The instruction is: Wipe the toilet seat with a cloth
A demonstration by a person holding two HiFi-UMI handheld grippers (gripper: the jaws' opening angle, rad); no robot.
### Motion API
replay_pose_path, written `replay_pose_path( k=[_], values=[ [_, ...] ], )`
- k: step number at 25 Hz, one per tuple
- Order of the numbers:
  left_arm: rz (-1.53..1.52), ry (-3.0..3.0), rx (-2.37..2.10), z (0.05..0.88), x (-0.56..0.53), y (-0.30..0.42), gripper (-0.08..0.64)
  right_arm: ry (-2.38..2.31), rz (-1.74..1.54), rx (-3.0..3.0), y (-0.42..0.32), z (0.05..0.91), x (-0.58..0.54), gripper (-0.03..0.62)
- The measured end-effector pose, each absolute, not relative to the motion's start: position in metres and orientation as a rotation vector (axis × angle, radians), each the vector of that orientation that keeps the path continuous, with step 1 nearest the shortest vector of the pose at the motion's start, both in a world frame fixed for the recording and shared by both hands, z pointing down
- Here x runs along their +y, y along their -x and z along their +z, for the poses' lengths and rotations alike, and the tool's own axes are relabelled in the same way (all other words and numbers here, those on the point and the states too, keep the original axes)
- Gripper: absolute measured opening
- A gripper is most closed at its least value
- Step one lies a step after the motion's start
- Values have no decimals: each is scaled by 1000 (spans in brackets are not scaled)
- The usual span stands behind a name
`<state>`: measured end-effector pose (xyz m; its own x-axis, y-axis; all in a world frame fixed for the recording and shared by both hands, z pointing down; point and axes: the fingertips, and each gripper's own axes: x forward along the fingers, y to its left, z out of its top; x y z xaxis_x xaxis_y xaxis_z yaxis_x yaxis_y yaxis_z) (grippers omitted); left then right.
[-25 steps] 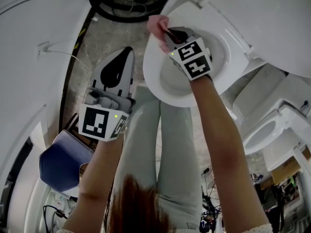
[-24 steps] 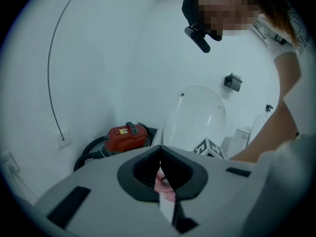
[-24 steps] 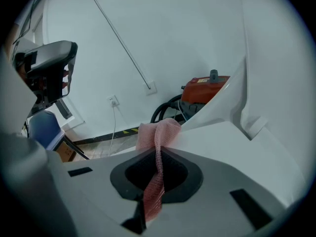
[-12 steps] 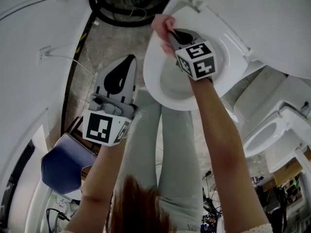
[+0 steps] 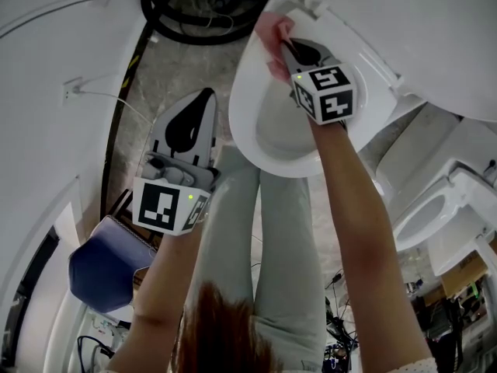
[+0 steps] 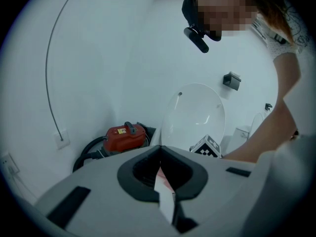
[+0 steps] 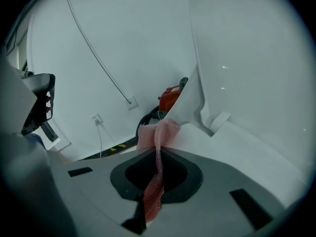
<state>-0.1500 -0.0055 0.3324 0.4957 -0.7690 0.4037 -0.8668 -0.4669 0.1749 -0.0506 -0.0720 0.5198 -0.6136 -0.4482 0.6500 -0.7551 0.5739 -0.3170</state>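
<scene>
The white toilet seat [image 5: 242, 107] lies down, its lid [image 5: 419, 29] raised behind it. My right gripper [image 5: 284, 47] is shut on a pink mesh cloth [image 5: 272, 31] and presses it on the seat's far left rim, close to the hinge. In the right gripper view the cloth [image 7: 158, 132] runs out between the jaws of my right gripper [image 7: 159, 154] and bunches on the seat [image 7: 242, 147]. My left gripper [image 5: 203, 96] hangs shut over the floor to the left of the bowl, holding nothing. In the left gripper view my left gripper [image 6: 160, 149] faces the lid [image 6: 195, 115].
A red vacuum [image 6: 123, 137] with a black hose [image 5: 194, 22] sits on the floor beyond the toilet. A white wall with a socket [image 5: 71, 78] is on the left. A second toilet [image 5: 423, 212] stands to the right. A blue bag [image 5: 101, 263] lies low left.
My right gripper has slid the cloth along the seat's left rim, away from me toward the hinge. The left gripper has hardly moved.
</scene>
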Motion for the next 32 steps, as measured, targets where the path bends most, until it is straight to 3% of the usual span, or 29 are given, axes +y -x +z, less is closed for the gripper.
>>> replay_pose_path(
  k=[32],
  values=[
    [386,-2429,-1290,333,9,127,2,-1486,1030,-2198,-64,514,-77,20]
  ],
)
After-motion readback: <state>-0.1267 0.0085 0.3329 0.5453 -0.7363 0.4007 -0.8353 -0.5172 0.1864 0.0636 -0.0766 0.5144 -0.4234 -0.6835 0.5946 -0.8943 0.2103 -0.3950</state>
